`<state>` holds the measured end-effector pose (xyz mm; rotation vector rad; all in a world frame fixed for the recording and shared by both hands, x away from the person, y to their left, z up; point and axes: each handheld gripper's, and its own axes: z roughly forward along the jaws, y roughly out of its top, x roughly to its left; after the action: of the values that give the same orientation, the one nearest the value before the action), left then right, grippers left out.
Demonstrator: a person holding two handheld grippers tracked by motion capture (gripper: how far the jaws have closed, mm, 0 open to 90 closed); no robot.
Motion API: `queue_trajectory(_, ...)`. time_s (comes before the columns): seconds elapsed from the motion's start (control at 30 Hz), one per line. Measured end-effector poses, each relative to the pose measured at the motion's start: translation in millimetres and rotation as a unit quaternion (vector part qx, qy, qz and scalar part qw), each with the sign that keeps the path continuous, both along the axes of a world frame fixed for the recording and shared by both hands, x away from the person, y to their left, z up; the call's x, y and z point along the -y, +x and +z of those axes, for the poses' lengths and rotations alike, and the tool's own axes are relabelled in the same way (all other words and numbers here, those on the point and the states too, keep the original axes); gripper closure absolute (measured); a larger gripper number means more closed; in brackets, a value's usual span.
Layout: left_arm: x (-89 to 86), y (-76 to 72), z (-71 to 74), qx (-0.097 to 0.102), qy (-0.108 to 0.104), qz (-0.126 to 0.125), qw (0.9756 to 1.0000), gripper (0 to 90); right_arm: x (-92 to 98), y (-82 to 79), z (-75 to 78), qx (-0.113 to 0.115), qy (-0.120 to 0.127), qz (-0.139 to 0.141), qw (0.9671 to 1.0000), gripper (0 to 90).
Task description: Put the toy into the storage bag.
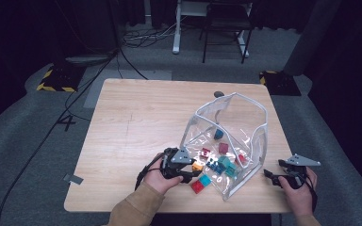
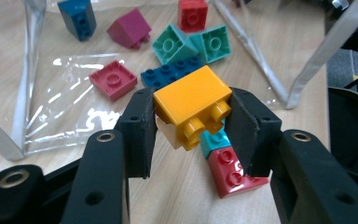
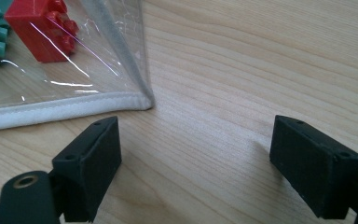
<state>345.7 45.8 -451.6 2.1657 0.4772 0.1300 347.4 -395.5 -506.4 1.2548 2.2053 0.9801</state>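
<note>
Orange plastic brick (image 2: 193, 105), glossy and studded, is clamped between the left gripper (image 2: 191, 126)'s jaws near the wooden table (image 1: 136, 117)'s front edge, above a red brick (image 2: 230, 172). Just beyond, the clear plastic pouch (image 1: 245, 117) holds teal, blue and magenta bricks. The right gripper (image 3: 196, 154) gapes, released.

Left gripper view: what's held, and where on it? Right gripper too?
The left gripper is shut on the orange brick, its jaws pressing the brick's two opposite side faces, studs facing the camera. The right gripper is open over bare table, holding nothing.
</note>
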Motion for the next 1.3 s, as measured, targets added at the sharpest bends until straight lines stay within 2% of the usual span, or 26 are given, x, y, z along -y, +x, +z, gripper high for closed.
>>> queue_trajectory(0.17,-4.6,-0.1,22.0,0.013,0.007,0.003,0.9999,54.3,0.0,0.0,0.0,0.000,0.000,0.000,1.0000,16.5)
queue_trajectory(0.27,-5.9,0.2,33.7,0.014,0.001,-0.001,0.9999,54.3,0.0,0.0,0.0,0.000,0.000,0.000,1.0000,16.5)
queue_trajectory(0.8,-6.1,1.0,87.3,0.043,0.004,-0.009,0.9990,54.3,0.0,0.0,0.0,0.000,0.000,0.000,1.0000,16.5)
queue_trajectory(0.97,-4.4,2.2,106.3,0.052,-0.002,-0.014,0.9985,54.3,-0.2,-0.2,-0.1,0.001,-0.001,0.000,1.0000,16.5)
queue_trajectory(1.3,0.5,7.8,133.2,0.062,-0.012,-0.016,0.9979,54.3,0.0,0.0,-0.1,0.000,0.000,0.000,1.0000,16.5)
